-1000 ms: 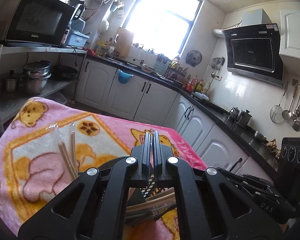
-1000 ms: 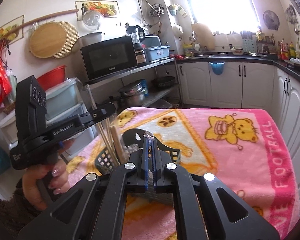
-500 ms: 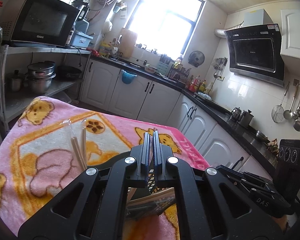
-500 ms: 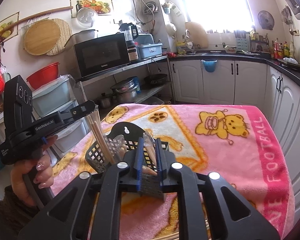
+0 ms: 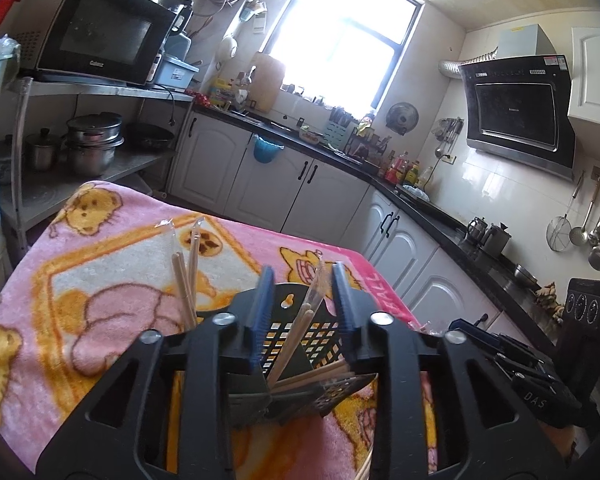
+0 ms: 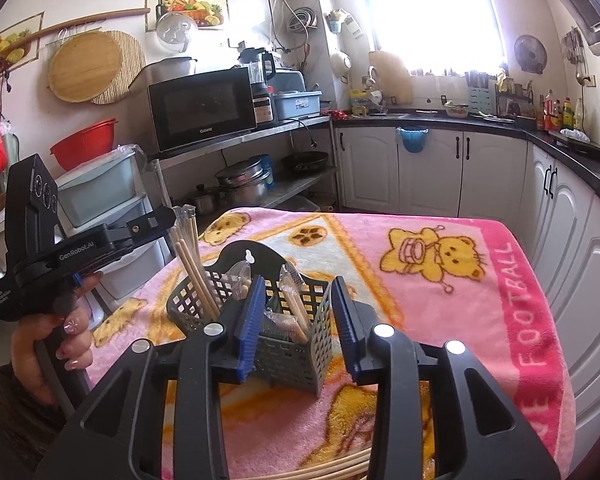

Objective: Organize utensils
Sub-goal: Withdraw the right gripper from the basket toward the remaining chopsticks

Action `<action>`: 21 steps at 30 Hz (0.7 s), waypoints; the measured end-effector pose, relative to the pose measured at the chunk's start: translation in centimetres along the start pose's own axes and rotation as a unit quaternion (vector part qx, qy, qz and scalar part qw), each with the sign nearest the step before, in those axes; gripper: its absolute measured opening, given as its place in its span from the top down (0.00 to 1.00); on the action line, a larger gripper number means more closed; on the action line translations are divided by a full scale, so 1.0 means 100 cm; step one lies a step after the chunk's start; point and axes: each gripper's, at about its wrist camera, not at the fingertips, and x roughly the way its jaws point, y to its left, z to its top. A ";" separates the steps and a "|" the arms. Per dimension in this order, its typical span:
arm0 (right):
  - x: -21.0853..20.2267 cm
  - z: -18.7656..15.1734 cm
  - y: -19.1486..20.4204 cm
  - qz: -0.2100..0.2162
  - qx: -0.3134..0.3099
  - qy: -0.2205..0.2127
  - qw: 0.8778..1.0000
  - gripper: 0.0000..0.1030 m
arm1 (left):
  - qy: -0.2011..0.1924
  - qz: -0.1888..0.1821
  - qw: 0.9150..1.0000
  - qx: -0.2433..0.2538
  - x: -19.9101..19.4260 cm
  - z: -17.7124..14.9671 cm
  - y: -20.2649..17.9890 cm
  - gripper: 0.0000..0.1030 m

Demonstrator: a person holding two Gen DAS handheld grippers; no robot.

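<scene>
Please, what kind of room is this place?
It is most likely a home kitchen: a microwave stands on a metal shelf, a range hood hangs on the tiled wall, and ladles hang from a rail.

Kitchen interior. Bright window (image 5: 340, 36) in far wall, strong daylight. White cabinets (image 6: 432, 172) under black L-shaped counter (image 5: 428, 208). Metal shelf rack (image 6: 252, 136) at left carrying black microwave (image 6: 202, 110), steel pots (image 5: 94, 144) below. Range hood (image 5: 516, 108) on white tiled wall. Ladles (image 5: 596, 228) hanging at right. Worktop covered by pink bear-print blanket (image 6: 440, 264).
</scene>
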 end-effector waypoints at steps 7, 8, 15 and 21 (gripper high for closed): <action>-0.006 -0.003 0.002 -0.005 -0.004 -0.002 1.000 0.57 | 0.008 0.004 1.000 0.004 -0.008 -0.004 0.001 0.62; -0.007 -0.004 0.003 -0.007 -0.005 -0.002 1.000 0.57 | 0.009 0.004 1.000 0.004 -0.010 -0.006 0.001 0.58; -0.013 -0.009 0.005 -0.009 -0.009 0.001 1.000 0.51 | 0.014 0.009 1.000 0.003 -0.022 -0.012 0.000 0.44; -0.016 -0.012 0.006 -0.009 -0.009 0.001 1.000 0.45 | 0.013 0.013 1.000 0.003 -0.031 -0.017 0.001 0.33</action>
